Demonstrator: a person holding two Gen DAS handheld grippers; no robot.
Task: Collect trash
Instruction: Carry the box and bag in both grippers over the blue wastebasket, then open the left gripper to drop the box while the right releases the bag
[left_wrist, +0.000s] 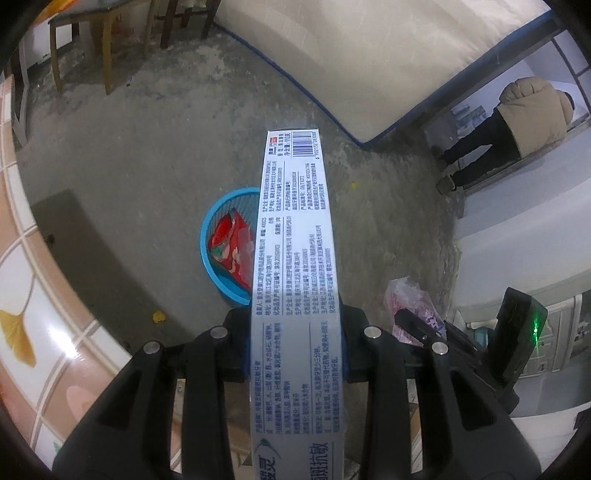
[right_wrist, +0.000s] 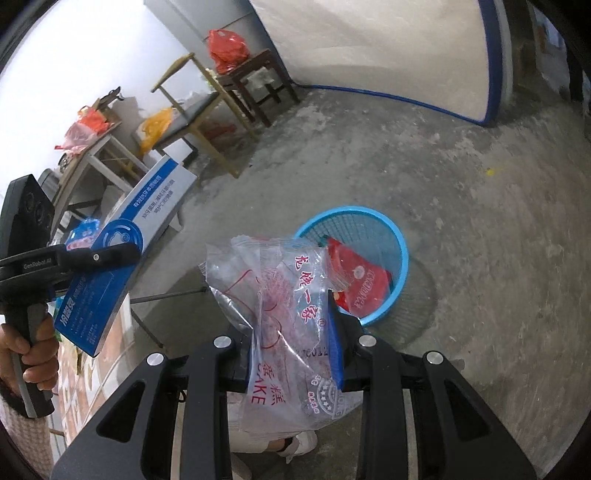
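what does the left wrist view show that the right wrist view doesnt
Only the left wrist view: a person in a beige puffer jacket at the doorway, and the barcode face of the long white toothpaste box.

Only the right wrist view: red plastic bags on the wooden furniture, and the hand holding the left tongs.

Both: the round blue plastic basket with a red wrapper inside, the clear printed cake bag, and the grey concrete floor.

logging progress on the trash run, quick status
Left gripper shut on toothpaste box. Right gripper shut on clear cake wrapper. Blue basket on floor ahead, red packet inside. Nothing in the way.
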